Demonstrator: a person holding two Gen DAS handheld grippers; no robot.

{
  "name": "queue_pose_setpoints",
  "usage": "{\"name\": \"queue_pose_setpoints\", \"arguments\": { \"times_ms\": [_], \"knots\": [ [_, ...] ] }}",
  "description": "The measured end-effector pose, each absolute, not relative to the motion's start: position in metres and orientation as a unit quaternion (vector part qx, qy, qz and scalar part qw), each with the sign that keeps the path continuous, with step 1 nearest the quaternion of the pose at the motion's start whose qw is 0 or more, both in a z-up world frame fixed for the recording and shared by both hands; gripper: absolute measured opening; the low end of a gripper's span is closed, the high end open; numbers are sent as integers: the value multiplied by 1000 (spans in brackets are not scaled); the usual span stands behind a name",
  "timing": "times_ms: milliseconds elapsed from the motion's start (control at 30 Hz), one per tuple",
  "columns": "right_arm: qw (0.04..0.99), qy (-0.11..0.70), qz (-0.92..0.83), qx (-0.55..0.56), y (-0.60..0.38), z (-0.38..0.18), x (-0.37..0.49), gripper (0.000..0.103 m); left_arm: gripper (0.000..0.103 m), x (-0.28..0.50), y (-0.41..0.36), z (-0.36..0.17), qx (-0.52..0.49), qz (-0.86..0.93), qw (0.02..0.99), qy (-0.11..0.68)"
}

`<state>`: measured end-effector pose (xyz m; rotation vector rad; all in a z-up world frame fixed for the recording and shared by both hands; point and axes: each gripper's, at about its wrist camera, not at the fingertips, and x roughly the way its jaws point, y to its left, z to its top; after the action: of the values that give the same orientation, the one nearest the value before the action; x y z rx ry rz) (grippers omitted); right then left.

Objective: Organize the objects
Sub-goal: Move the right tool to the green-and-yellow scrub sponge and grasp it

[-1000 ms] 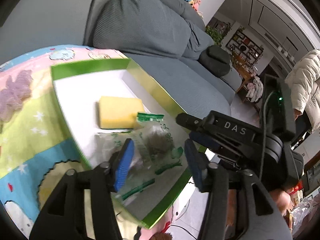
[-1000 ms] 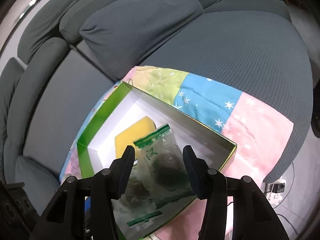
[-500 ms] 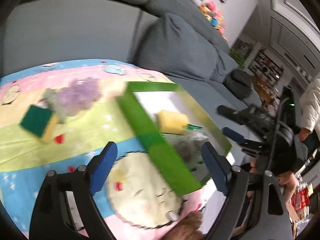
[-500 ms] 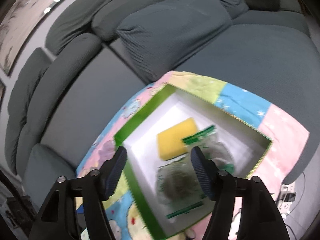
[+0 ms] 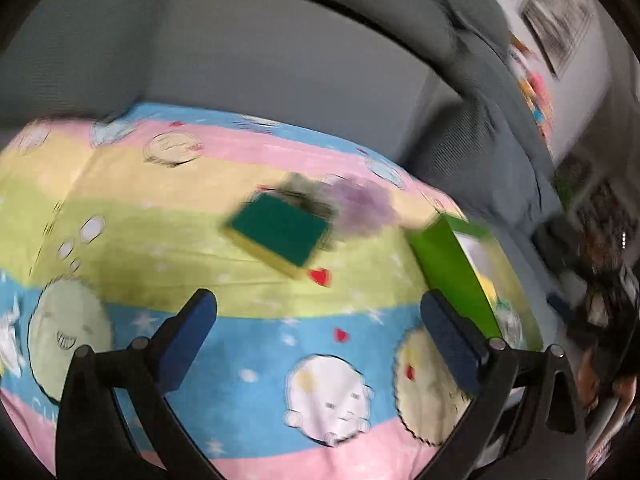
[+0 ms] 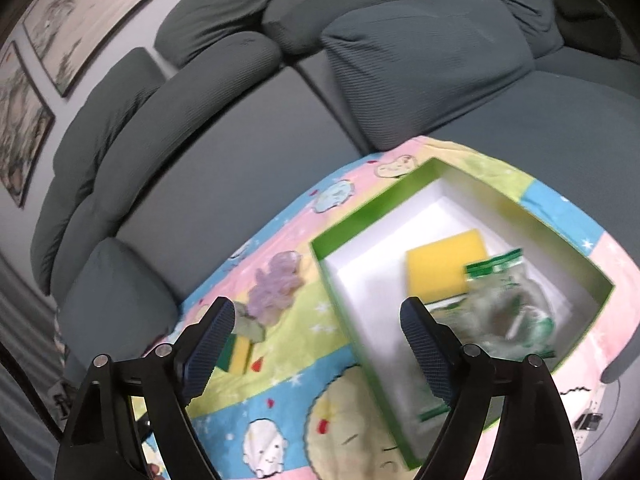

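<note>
Your green-topped sponge (image 5: 280, 234) lies ahead of your left gripper (image 5: 318, 334), a little left of the midline between its blue pads (image 5: 188, 336) and well clear of both of them, flat on the patterned blanket (image 5: 160, 216). Just beyond it sit a dark smudge of something and a purple fluffy item (image 5: 364, 206) (both too blurred in the left view to name). The green box (image 5: 448, 268) stands off past your left gripper's right-hand pad, side wall towards you. That claw is spread wide with nothing in it.

From your right gripper (image 6: 318, 344), the same sponge (image 6: 234, 354) shows just past the left pad, partly hidden behind it, with the purple fluffy item (image 6: 276, 286) further ahead. The green box (image 6: 420, 182) opens ahead and to the right of this claw; inside it lie a yellow sponge (image 6: 444, 266) and, nearer the right pad, clear green-printed packets (image 6: 508, 312), one touching the sponge's edge. This claw too is spread apart and empty. The blanket (image 6: 332, 196) covers a grey sofa (image 6: 240, 120) behind everything.
</note>
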<state>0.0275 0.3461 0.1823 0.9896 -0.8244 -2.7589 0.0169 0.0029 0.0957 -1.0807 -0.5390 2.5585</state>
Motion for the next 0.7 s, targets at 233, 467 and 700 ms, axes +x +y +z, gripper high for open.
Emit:
{"name": "queue_pose_setpoints", "arguments": {
  "times_ms": [233,467,700],
  "knots": [
    [115,-248,-895,352,296,172,1,86,102,8,-50,58,-408,871,78,-262],
    [164,-253,-853,426,232,134,-41,76,102,20,-54,63,-407,878,63,-246],
    [121,-162,-851,485,172,114,-87,49,102,18,-56,60,-417,873,62,-244]
  ]
}}
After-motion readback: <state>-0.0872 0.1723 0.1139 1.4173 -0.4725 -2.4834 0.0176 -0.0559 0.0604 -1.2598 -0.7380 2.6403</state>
